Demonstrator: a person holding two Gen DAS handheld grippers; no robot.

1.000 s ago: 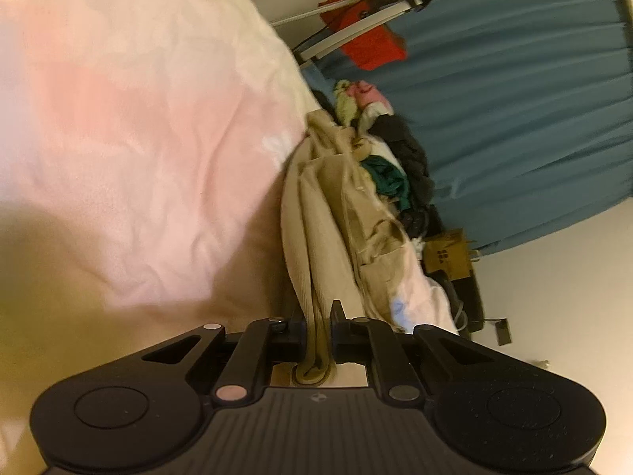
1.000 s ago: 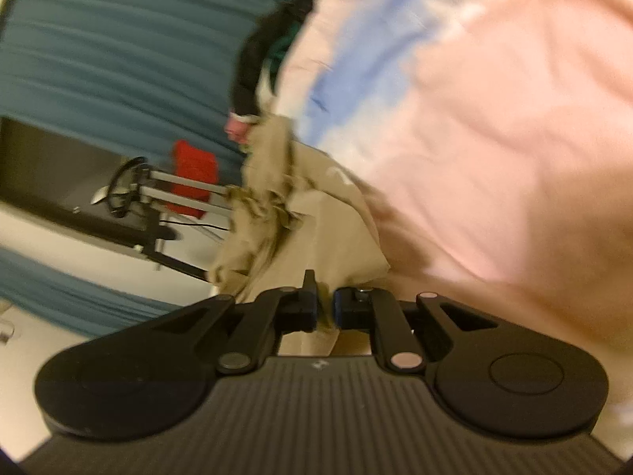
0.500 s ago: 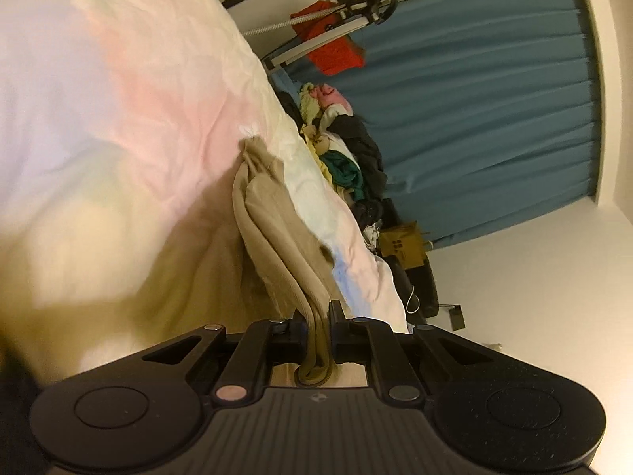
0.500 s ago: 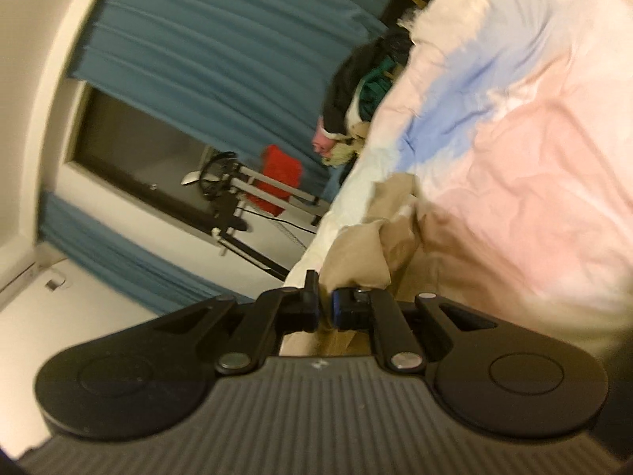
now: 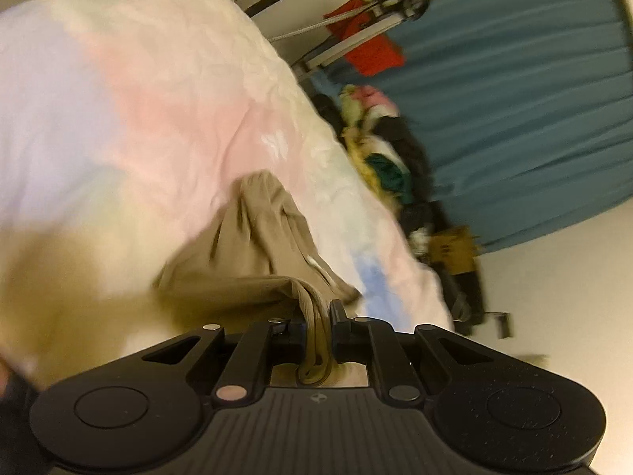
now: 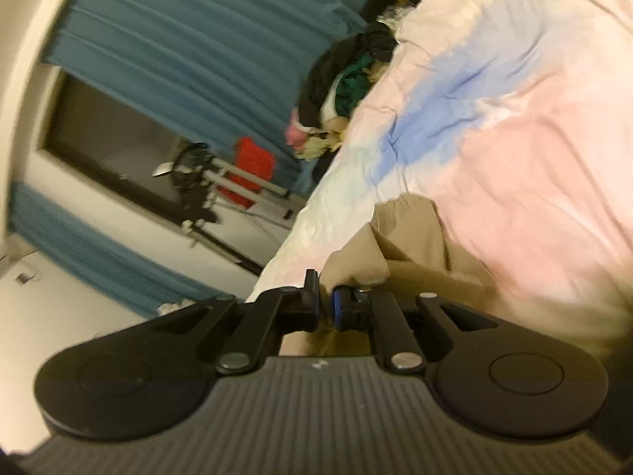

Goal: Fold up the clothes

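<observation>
My left gripper (image 5: 319,318) pinches a bunched, ribbed hem of the tan garment (image 5: 257,245), a soft matte cloth that falls in loose folds onto the crinkled pastel duvet (image 5: 158,99); its jaws have just eased a little wider, cloth between them. My right gripper (image 6: 325,301) is pressed nearly closed on another edge of the same garment (image 6: 411,253), which lies draped on the pink, blue and cream bedding (image 6: 514,126). Pleated teal curtains (image 5: 514,111) hang beyond a jumbled clothes pile (image 5: 387,158).
</observation>
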